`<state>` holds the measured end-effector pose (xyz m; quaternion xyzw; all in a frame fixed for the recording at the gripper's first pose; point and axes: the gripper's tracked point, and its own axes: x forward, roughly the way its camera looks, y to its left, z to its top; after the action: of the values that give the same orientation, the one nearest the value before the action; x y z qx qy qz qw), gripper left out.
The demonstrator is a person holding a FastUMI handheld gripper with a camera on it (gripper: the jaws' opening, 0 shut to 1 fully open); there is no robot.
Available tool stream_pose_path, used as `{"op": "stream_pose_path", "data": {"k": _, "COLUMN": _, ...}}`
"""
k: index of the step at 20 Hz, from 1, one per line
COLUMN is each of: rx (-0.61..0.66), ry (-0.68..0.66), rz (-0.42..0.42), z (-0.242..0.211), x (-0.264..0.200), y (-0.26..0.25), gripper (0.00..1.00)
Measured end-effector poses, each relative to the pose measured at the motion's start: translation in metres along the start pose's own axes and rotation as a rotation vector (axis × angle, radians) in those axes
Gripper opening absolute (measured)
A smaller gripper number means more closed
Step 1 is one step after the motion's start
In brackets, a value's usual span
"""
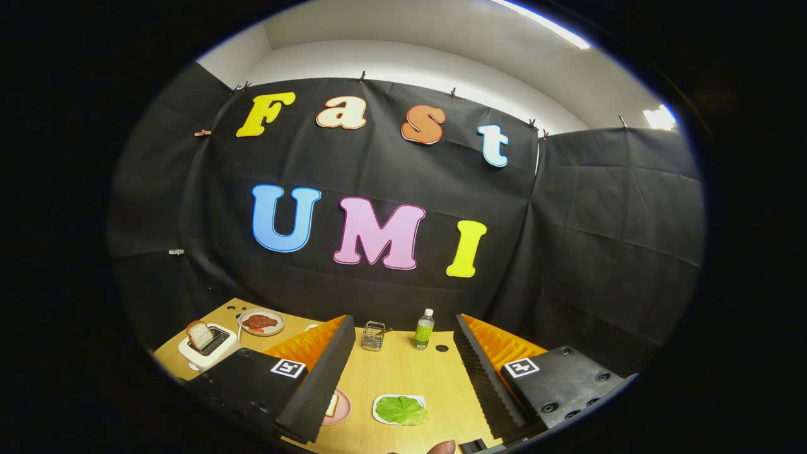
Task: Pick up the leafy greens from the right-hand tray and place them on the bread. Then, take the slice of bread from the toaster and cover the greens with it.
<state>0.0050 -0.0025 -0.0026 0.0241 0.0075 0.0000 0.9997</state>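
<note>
Claw (403, 378) is hovering wide open above the leafy greens (401, 410) lying between its fingers; limp, light, probably best pinched mid-leaf.

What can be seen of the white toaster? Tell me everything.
The white toaster is a boxy, rounded appliance of glossy plastic look, with a dark slot on top. It sits upright on the pale wooden table, beyond the gripper's open fingers and off to their left. A browned-crust slice of bread stands in its slot, sticking up. A round plate with red food lies just behind it.
</note>
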Motion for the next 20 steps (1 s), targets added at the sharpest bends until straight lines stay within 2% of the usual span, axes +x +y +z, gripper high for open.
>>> {"op": "stream_pose_path", "data": {"k": 7, "rx": -0.003, "ry": 0.006, "rz": 0.028, "z": -0.002, "x": 0.008, "y": 0.006, "gripper": 0.97}}
{"op": "stream_pose_path", "data": {"k": 12, "rx": -0.086, "ry": 0.09, "rz": 0.082, "z": -0.023, "x": 0.017, "y": 0.006, "gripper": 0.98}}
{"op": "stream_pose_path", "data": {"k": 15, "rx": -0.131, "ry": 0.175, "rz": 0.133, "z": -0.053, "x": 0.026, "y": 0.003, "gripper": 0.97}}
{"op": "stream_pose_path", "data": {"k": 18, "rx": -0.165, "ry": 0.278, "rz": 0.225, "z": -0.099, "x": 0.031, "y": 0.002, "gripper": 0.96}}
{"op": "stream_pose_path", "data": {"k": 20, "rx": -0.165, "ry": 0.333, "rz": 0.252, "z": -0.13, "x": 0.036, "y": -0.008, "gripper": 0.96}}
